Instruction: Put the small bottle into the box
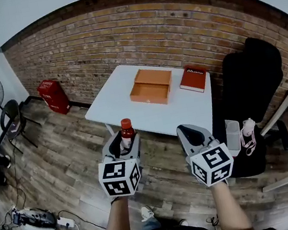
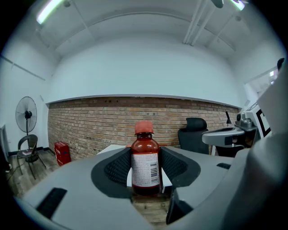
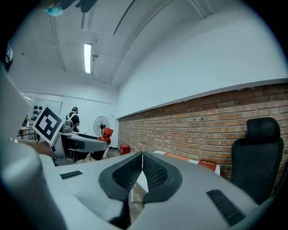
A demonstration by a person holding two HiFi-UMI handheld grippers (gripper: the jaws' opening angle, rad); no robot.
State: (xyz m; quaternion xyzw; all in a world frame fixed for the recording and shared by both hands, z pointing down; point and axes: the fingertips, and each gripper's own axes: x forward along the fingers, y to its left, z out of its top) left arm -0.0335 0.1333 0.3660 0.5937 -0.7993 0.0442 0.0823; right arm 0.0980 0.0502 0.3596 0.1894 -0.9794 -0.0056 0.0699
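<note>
My left gripper (image 1: 126, 143) grips the small bottle (image 2: 145, 167), which stands upright between its jaws. Just to its right, my right gripper (image 1: 192, 135) has its jaws pressed together on nothing. My bare forearms (image 1: 118, 226) reach forward side by side.

Glossy dark-brown small bottle (image 2: 145, 166), with a matt red cap and a white paper label, against the ribbed black pads (image 2: 118, 168) of the left claw (image 1: 123, 142). The pads look rubbery, and the claw's shell is smooth, matt grey plastic. The right claw (image 3: 142, 173) shows the same grey plastic and textured black lining. The desk (image 1: 133, 118) has a smooth white top, and the orange box (image 1: 150, 101) looks like matt cardboard. The floor (image 1: 71, 167) is worn wood plank with a faint sheen. The wall (image 1: 147, 34) is rough red brick.
</note>
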